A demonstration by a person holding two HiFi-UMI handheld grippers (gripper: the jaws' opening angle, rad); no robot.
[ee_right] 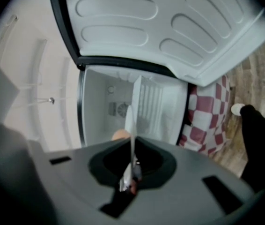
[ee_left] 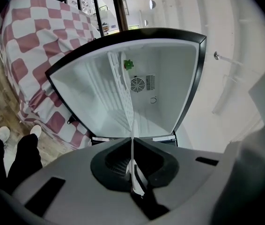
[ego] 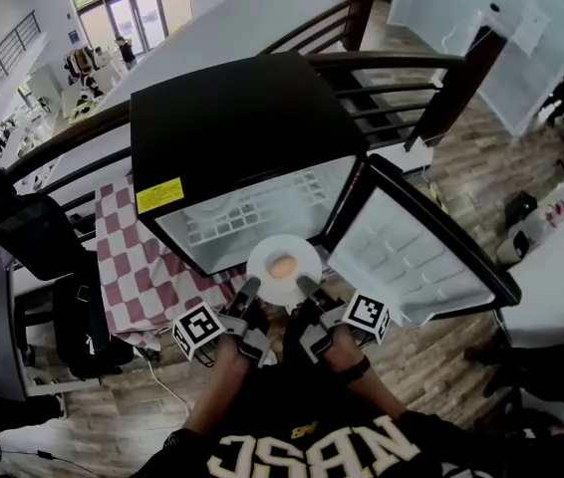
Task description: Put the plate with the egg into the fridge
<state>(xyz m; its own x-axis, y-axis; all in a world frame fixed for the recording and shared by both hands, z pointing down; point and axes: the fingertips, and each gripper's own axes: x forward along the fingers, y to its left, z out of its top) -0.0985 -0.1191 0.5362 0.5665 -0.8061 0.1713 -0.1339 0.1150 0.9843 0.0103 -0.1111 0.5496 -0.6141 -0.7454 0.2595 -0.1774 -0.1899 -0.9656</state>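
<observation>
Here the plate (ego: pixel 262 272) with the egg (ego: pixel 282 265) is held just before the lower rim of the open fridge (ego: pixel 232 127). It is pinched tight on its edge by the jaws of the left gripper (ego: pixel 250 289) at 7 o'clock and the right gripper (ego: pixel 304 287) at 5 o'clock. The door (ego: pixel 412 247) is swung wide at 3 o'clock, and the surface's checkered cloth (ego: pixel 138 257) is spread at 9 o'clock. The fan grille (ee_left: pixel 137 84) is shown only in the gripper views.

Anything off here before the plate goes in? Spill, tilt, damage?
Nothing stands out. The egg sits centred on the plate, the left gripper and right gripper each clamp its near rim, and the fridge door stands wide open. No spill or damage visible.
</observation>
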